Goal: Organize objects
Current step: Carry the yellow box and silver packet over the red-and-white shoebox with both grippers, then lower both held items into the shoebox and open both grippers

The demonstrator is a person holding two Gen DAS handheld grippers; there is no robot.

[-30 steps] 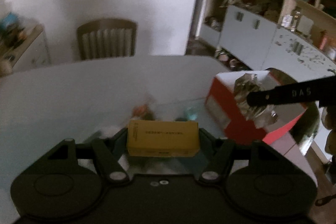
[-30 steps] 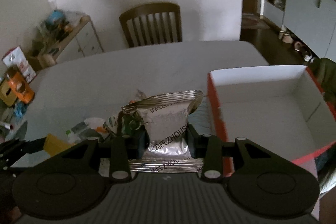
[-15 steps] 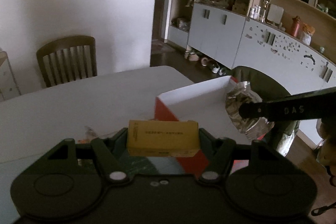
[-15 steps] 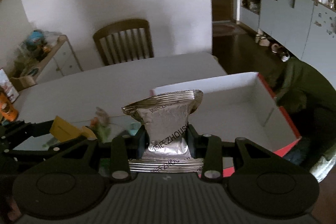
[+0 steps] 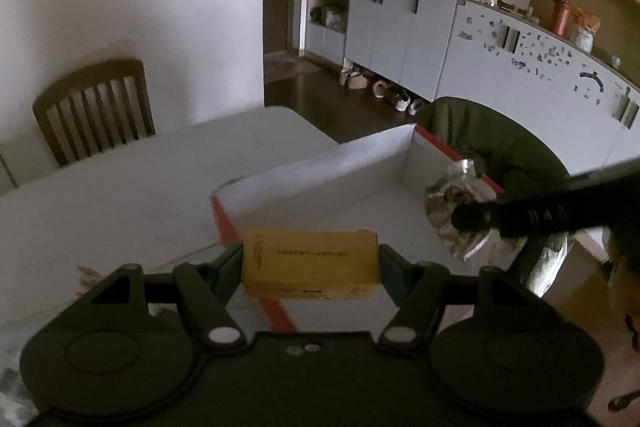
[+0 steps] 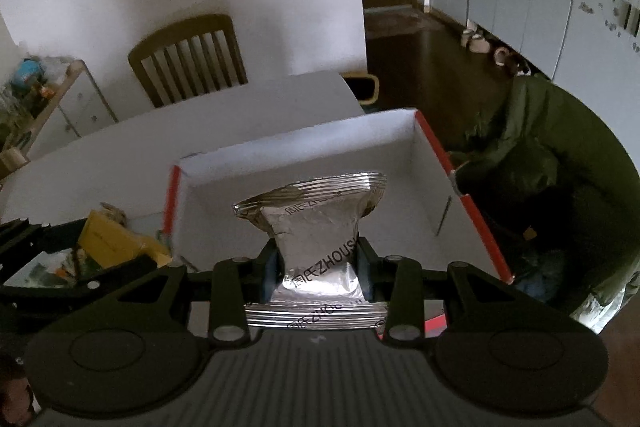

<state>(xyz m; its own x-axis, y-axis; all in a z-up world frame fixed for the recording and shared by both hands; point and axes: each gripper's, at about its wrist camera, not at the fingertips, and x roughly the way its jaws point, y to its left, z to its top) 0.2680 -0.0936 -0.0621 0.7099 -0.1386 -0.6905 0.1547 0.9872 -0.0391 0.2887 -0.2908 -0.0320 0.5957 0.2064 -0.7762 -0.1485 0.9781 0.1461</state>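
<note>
Between the left gripper fingers sits a yellow box, clamped by its ends, held over the near-left corner of the red tray. Right gripper fingers pinch a foil pouch at its waist, pouch upright, above the tray's white inside. Tray rests on the worktop. Chair stands beyond the fingers, by the wall.

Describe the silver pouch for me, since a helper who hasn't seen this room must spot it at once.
Start at the white table, then find the big open box with white inside walls and red outside at its edge. Above that box, the right gripper pinches a crinkled silver foil pouch printed ZHOUSE. Its neighbour in the left gripper, a yellow carton, is rigid and matte.
</note>
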